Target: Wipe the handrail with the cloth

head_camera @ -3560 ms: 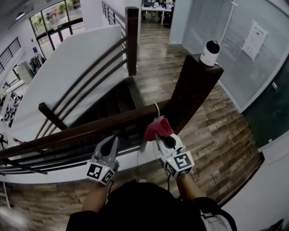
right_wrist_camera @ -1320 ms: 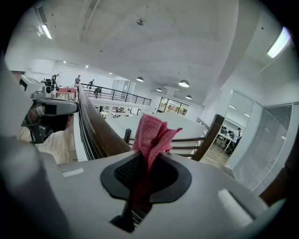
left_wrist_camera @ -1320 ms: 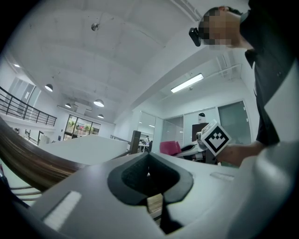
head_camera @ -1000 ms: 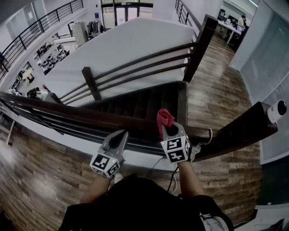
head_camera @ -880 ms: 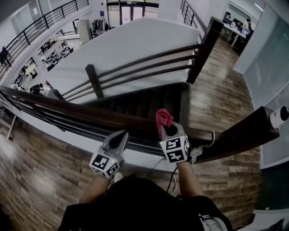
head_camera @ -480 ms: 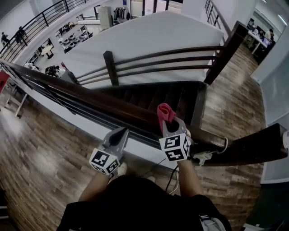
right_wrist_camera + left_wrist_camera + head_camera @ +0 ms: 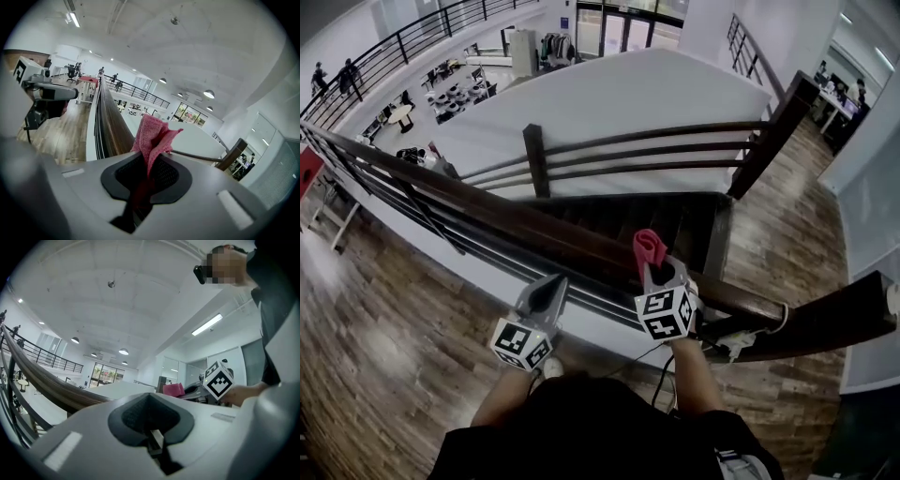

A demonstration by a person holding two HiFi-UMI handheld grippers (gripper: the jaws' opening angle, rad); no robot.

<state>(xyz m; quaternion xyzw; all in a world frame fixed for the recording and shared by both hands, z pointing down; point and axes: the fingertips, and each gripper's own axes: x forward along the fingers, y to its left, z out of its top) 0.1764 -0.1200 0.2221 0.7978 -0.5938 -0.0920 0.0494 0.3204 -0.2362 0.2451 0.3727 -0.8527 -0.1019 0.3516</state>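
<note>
The dark wooden handrail runs from upper left to lower right in the head view. My right gripper is shut on a red cloth, which stands bunched above its jaws over the rail. In the right gripper view the cloth rises just right of the handrail; whether they touch I cannot tell. My left gripper is shut with nothing in it, close to the rail's near side and left of the right one. The left gripper view shows the handrail and the cloth beyond.
Beyond the rail the dark staircase drops away, with a second railing on its far side. A thick sloping beam and a white cable lie at lower right. The wood floor is underfoot.
Both grippers have moved left along the handrail, away from the post with the white camera. The right gripper stays shut on the cloth and the left stays shut with nothing in it.
</note>
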